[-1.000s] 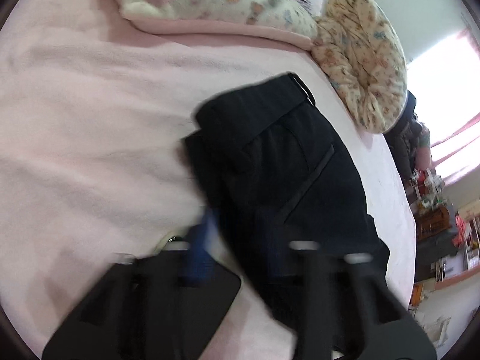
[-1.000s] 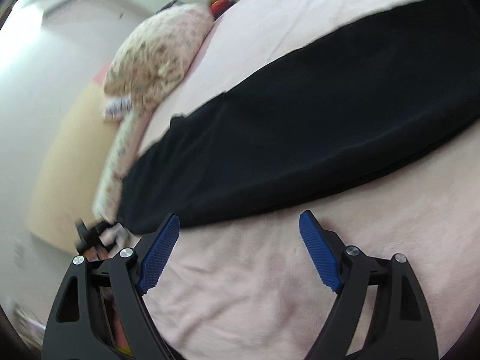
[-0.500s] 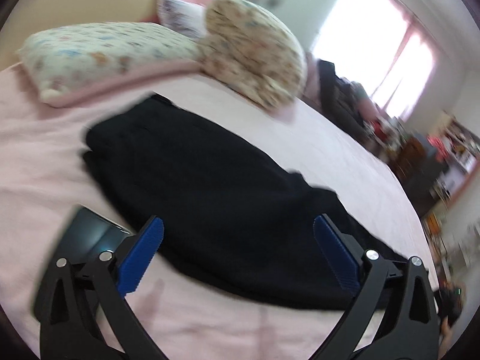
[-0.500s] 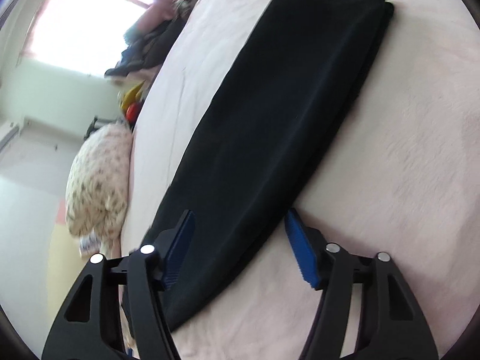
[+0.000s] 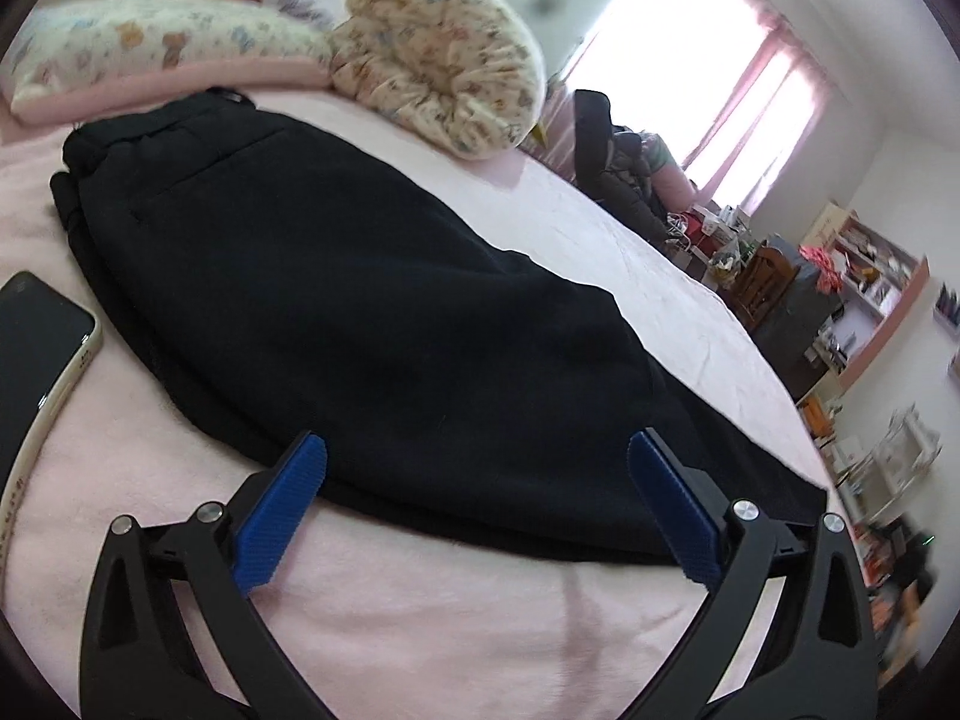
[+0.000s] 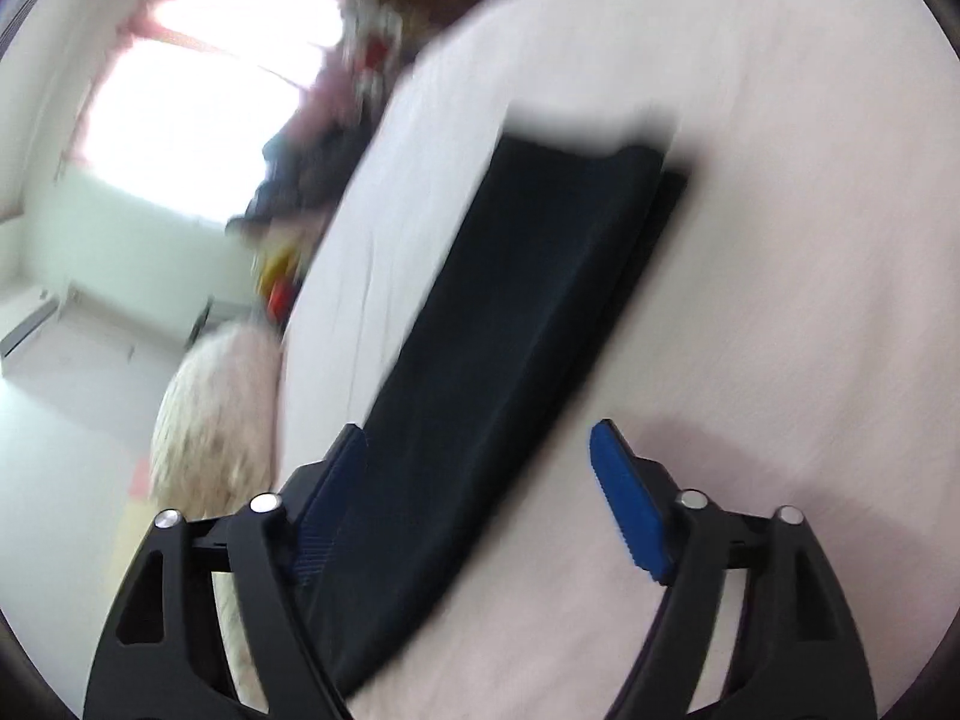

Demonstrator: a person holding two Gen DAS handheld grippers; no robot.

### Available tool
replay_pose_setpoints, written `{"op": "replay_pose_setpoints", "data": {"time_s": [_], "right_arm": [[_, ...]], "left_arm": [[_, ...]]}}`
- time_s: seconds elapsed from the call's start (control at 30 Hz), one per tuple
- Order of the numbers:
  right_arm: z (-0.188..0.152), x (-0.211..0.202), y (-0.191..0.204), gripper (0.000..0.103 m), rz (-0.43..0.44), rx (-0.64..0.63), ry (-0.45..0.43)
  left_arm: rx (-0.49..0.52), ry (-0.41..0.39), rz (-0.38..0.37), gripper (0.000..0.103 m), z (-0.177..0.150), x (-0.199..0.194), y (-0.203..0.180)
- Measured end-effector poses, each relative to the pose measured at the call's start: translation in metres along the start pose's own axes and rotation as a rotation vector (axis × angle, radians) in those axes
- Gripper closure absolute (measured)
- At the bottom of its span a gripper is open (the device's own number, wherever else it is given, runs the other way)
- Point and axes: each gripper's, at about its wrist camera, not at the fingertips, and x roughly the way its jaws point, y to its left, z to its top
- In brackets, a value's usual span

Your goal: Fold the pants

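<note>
Black pants [image 5: 372, 300] lie flat on the pink bed [image 5: 420, 618], folded lengthwise, waistband toward the pillows at upper left. My left gripper [image 5: 477, 498] is open and empty, just above the near edge of the pants around mid-length. In the blurred right wrist view the leg part of the pants [image 6: 510, 324] stretches away to the hems at the top. My right gripper [image 6: 480, 492] is open and empty, low over the near part of the legs, its left finger over the cloth.
A phone [image 5: 36, 348] lies on the bed left of the pants. Two patterned pillows [image 5: 438, 42] sit at the head of the bed. Beyond the far bed edge are a chair with clothes [image 5: 618, 162], shelves and a bright window.
The left gripper has opened, let go of the pants' waist and swung toward mid-length. The right gripper has swung from the middle of the pants toward the leg hems.
</note>
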Motion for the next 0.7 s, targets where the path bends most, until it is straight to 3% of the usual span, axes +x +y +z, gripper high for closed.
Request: {"op": "replay_pose_setpoints", "data": {"time_s": [0.1, 0.27, 0.5, 0.7], "right_arm": [[0.025, -0.010, -0.017, 0.027, -0.030, 0.051, -0.064], [0.044, 0.018, -0.047, 0.038, -0.018, 0.192, -0.014], [0.057, 0.049, -0.045, 0.038, -0.024, 0.208, -0.036], [0.070, 0.068, -0.048, 0.044, -0.037, 0.232, -0.071]], "left_arm": [[-0.004, -0.004, -0.019, 0.002, -0.001, 0.001, 0.002], [-0.019, 0.002, -0.028, 0.002, -0.002, 0.003, 0.006], [-0.017, 0.008, -0.022, 0.002, -0.004, 0.004, 0.006], [-0.015, 0.012, -0.017, 0.002, -0.003, 0.006, 0.005]]}}
